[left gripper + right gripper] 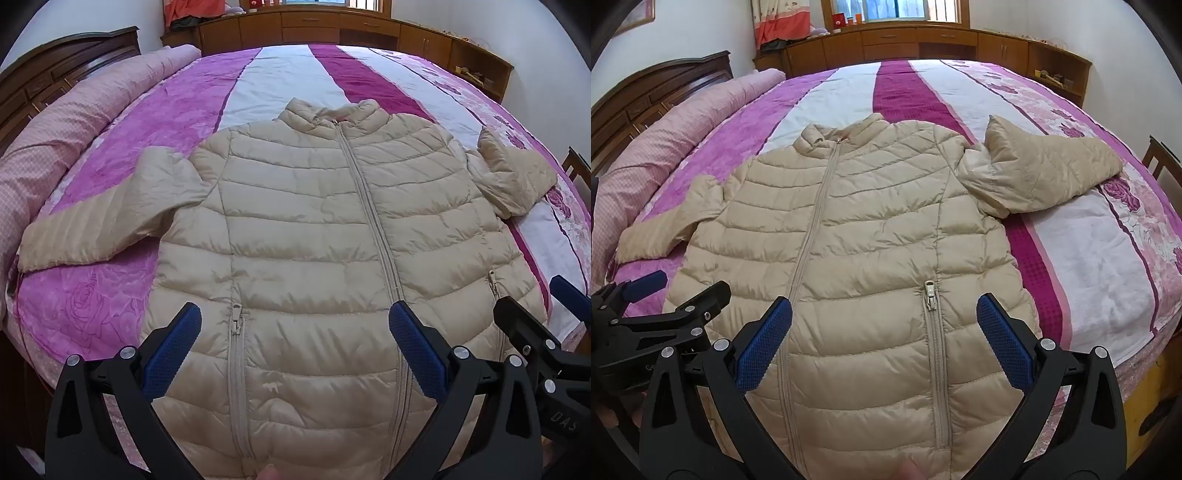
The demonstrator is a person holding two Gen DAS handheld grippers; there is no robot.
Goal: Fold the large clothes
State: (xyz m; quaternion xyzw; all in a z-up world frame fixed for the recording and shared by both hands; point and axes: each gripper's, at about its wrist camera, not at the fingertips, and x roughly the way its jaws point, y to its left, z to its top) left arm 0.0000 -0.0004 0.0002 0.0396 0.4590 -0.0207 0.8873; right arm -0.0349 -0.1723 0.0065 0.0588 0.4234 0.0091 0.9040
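- Left wrist view: I see the jacket (317,229) lying front-up on the bed (140,122), zipped closed, collar away from me, hem nearest the camera.
- Left wrist view: the left hand-held gripper (295,343) hovers above the lower front panel with its blue pads wide apart and nothing between them. The left sleeve (99,225) runs out sideways over the pink cover; the right sleeve (517,181) lies bunched near the far shoulder.
- Left wrist view: the right hand-held gripper (532,302) shows at the right edge, close beside the left one.
- Step in hand, as I judge it: the jacket is spread out and no fold has been made; this is the start of the first fold.
- Right wrist view: the right hand-held gripper (884,332) also hangs over the hem area, straddling the pocket zipper (931,291), fingers spread and holding nothing.
- Right wrist view: the right sleeve (1045,173) is doubled over on itself, lining showing near the armhole. The left hand-held gripper (683,288) sits low at the left edge, just off the jacket's side.
- Next move, in my estimate: each gripper must travel outward to a sleeve, close on the cuff or the side seam, and carry it across the chest. The puffy, slick fabric calls for a deep bite.
- Pose: both tools point forward along the bed, level with each other, side by side above the hem.
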